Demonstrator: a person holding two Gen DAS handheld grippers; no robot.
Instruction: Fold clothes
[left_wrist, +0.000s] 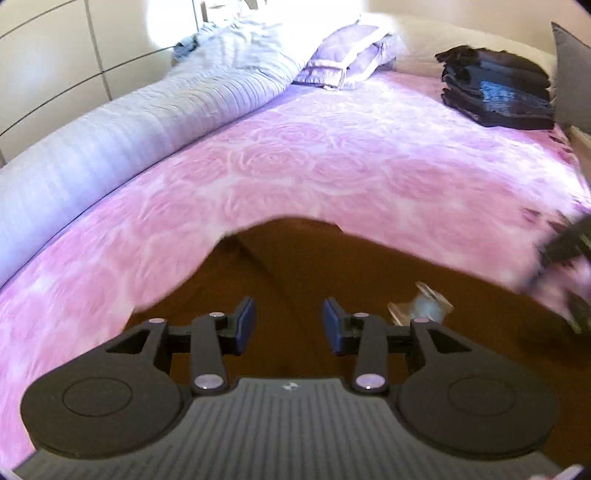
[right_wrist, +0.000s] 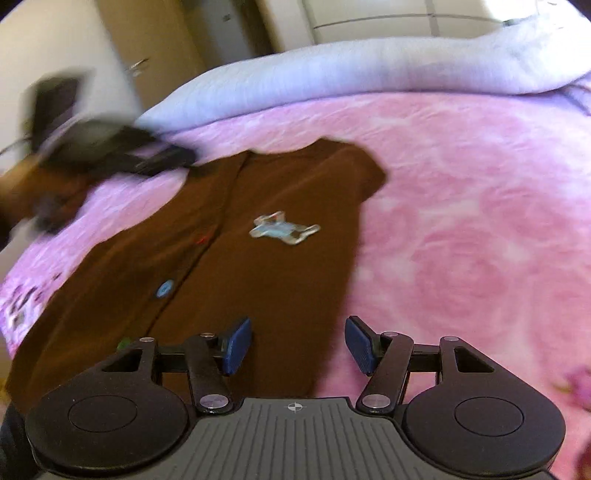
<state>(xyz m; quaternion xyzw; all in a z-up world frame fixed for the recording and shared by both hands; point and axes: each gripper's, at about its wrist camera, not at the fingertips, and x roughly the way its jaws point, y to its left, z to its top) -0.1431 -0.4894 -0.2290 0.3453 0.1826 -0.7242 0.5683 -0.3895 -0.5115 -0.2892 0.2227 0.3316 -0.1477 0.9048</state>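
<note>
A brown button-front shirt lies spread flat on the pink rose-patterned bedspread, with a pale printed patch on its chest and a blue button on the placket. My right gripper hovers open over the shirt's lower part, nothing between its fingers. The left gripper shows there as a dark blur at the shirt's far left corner. In the left wrist view, my left gripper is open above the same brown shirt, with the right gripper blurred at the right edge.
A rolled lilac duvet runs along the bed's far side. A folded lilac cloth and a stack of dark folded clothes sit at the head of the bed, next to a grey pillow. Wardrobe doors stand behind.
</note>
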